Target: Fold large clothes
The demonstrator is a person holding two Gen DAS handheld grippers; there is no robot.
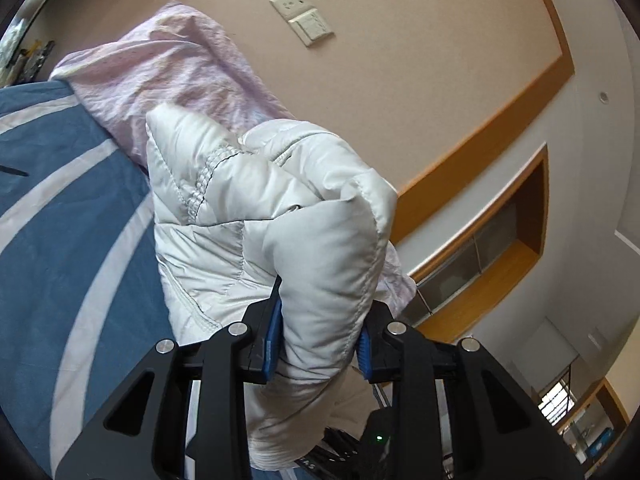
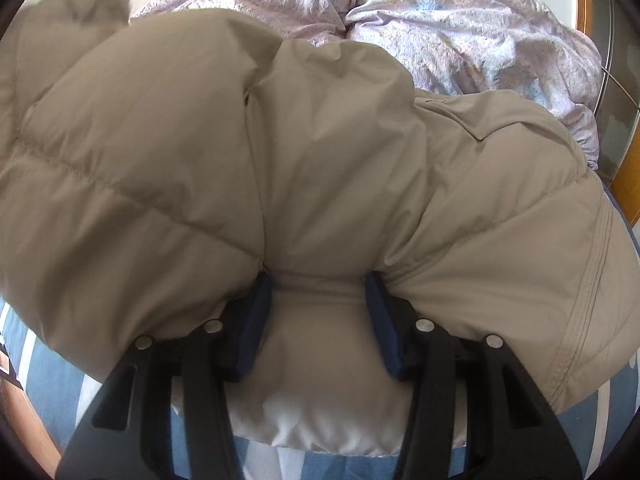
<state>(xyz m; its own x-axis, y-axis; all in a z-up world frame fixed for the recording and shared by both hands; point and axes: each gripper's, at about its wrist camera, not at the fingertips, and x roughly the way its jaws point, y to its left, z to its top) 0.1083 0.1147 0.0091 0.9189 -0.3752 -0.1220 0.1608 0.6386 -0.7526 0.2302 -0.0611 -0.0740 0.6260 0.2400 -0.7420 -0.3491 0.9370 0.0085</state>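
Puffer jacket blocking both grippers
Jacket [image 2: 320,152] is filling the forward space; crumpled lilac quilt [image 2: 460,28] is lying just behind it.

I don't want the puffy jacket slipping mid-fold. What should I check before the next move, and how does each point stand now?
1. Left gripper shut on the jacket: ok, a thick white fold sits between its blue pads.
2. Right gripper shut on the jacket: ok, tan fabric bunches between the pads.
3. Grip depth: cannot tell, padding hides the fingertips.
4. Jacket off the striped bedsheet: cannot tell on the left; on the right the jacket drapes down near it.
5. Lilac duvet away from the fold: not ok, it lies right behind the jacket.
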